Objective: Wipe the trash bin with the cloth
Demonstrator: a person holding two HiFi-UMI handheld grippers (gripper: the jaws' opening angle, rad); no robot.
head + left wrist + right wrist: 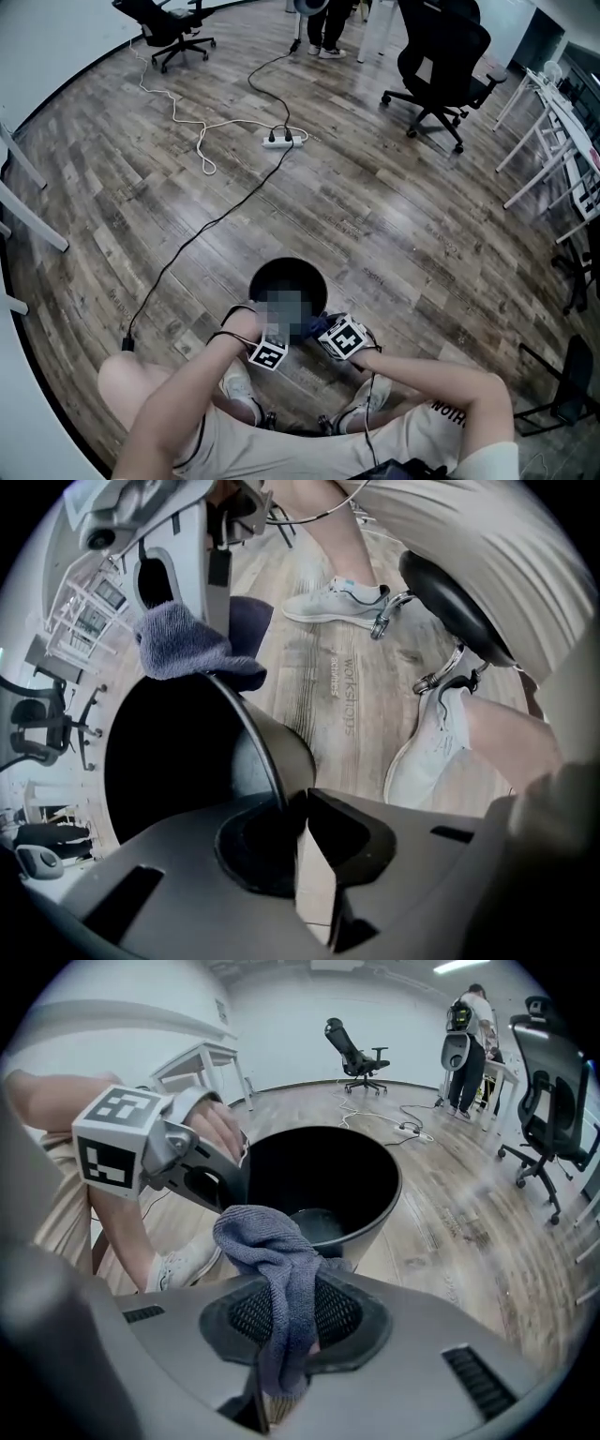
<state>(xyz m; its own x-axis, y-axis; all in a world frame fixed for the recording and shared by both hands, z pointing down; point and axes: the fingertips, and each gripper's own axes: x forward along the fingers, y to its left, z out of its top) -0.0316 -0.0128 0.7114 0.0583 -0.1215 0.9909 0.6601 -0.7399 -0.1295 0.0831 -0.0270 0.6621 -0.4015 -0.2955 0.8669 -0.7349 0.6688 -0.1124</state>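
Observation:
A black round trash bin [270,266] stands on the wood floor in front of the seated person's knees. My left gripper [269,345] points down at the bin's near rim. In the left gripper view its jaws [298,808] are shut on the bin's rim [274,754]. The right gripper view shows this gripper [225,1174] at the left side of the bin [389,1194]. My right gripper [323,330] is beside the bin, above its near right edge, shut on a grey-blue cloth [272,1251]. The cloth [187,649] hangs bunched over the rim.
A power strip [281,141] with long cables lies on the floor beyond the bin. Office chairs [441,66] stand at the back, white table frames [553,141] at the right. Another person [473,1030] stands far off. The wearer's shoes [342,602] and stool base [450,602] are close by.

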